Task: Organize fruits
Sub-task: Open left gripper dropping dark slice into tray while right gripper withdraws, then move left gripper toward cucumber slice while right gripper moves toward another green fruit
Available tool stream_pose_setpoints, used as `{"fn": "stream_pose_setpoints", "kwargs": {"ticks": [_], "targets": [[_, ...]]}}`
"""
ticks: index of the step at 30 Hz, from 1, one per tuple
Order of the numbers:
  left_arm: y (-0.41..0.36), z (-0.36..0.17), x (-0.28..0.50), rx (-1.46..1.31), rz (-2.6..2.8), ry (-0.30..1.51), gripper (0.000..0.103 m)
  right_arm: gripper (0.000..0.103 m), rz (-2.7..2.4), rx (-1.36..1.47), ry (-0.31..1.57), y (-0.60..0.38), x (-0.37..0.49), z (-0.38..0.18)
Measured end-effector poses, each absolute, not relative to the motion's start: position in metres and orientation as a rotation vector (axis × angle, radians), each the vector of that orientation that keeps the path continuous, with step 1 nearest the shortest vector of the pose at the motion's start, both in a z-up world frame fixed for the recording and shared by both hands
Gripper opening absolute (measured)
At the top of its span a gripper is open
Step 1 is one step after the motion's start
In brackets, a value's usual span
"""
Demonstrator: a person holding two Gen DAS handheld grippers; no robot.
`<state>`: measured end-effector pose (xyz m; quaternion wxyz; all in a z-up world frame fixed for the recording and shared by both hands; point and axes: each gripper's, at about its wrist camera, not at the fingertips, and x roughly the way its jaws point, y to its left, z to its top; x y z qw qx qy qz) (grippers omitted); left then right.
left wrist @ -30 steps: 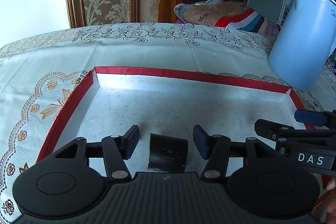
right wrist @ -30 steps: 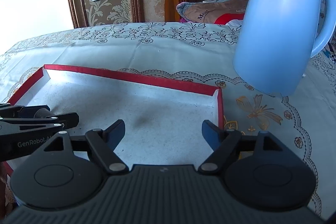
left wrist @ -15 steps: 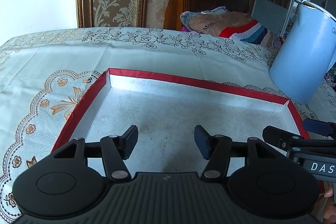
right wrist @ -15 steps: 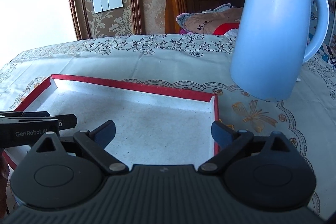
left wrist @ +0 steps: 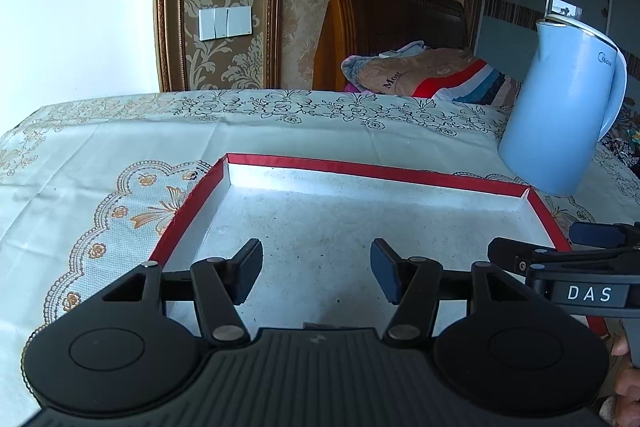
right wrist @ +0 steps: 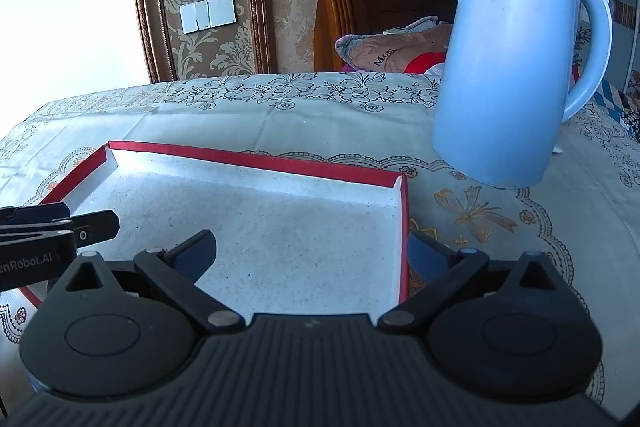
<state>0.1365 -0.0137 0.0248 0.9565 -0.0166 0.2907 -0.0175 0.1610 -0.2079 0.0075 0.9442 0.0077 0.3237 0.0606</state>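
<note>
My right gripper (right wrist: pixel 310 253) has just opened wide, my left gripper (left wrist: pixel 316 273) half-open, both empty above the red-rimmed white cardboard tray (left wrist: pixel 400 173), the dark chunk now gone from view.

The red-rimmed tray (left wrist: pixel 380 227) lies bare across its pale floor, open to reach from above, with only its low red walls as a curb. Just beyond its far right corner the blue Midea kettle (right wrist: pixel 508 75) stands tall on the tablecloth (left wrist: pixel 120 147), blocking that side. The cloth left of the tray lies flat and free.
</note>
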Motion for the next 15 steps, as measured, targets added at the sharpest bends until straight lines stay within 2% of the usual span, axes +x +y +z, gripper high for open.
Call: {"fn": "stream_pose_setpoints", "kwargs": {"ticks": [3, 15], "targets": [[-0.017, 0.025, 0.127, -0.013, -0.032, 0.564, 0.066, 0.103, 0.126, 0.02, 0.657, -0.209, 0.154, 0.007], [-0.018, 0.021, 0.093, -0.002, -0.059, 0.54, 0.066, 0.103, 0.129, 0.071, 0.607, -0.225, 0.112, 0.011]]}}
